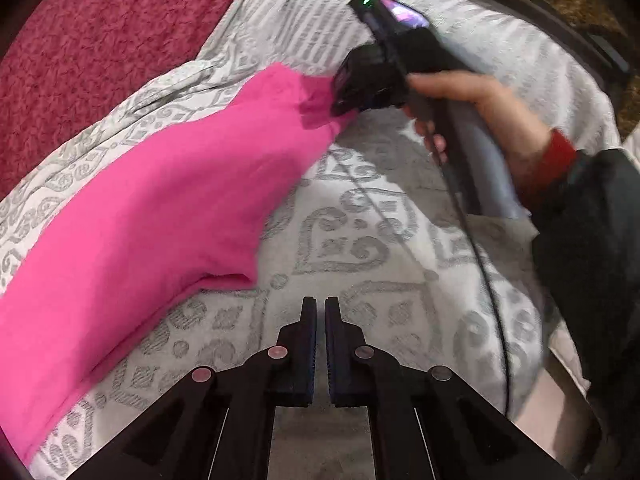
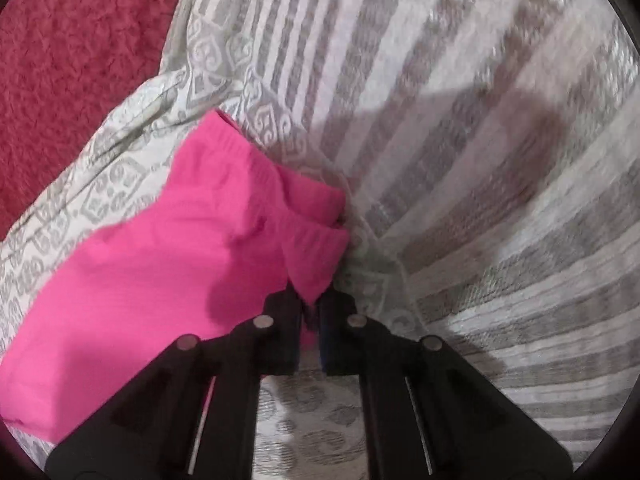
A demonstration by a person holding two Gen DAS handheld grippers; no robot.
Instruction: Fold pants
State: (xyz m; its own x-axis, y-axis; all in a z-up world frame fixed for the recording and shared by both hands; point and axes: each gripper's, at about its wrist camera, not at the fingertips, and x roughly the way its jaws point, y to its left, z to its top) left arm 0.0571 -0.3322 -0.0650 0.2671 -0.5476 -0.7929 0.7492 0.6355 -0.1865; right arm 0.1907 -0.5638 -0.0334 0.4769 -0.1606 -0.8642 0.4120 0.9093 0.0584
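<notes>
The bright pink pants [image 1: 160, 208] lie stretched across a grey-and-white patterned bedspread [image 1: 360, 240]. My left gripper [image 1: 320, 304] is shut and empty, hovering over the bedspread to the right of the pants' lower part. My right gripper [image 2: 310, 300] is shut on the waistband end of the pants [image 2: 256, 216]; pink cloth sits between its jaws. In the left wrist view the right gripper [image 1: 340, 100] shows at the far end of the pants, held by a hand.
A dark red fuzzy blanket [image 1: 100, 32] lies beyond the bedspread at the upper left. The person's arm in a dark sleeve [image 1: 592, 240] and a black cable [image 1: 480, 248] cross the right side. A striped section of bedspread [image 2: 460, 160] fills the right wrist view.
</notes>
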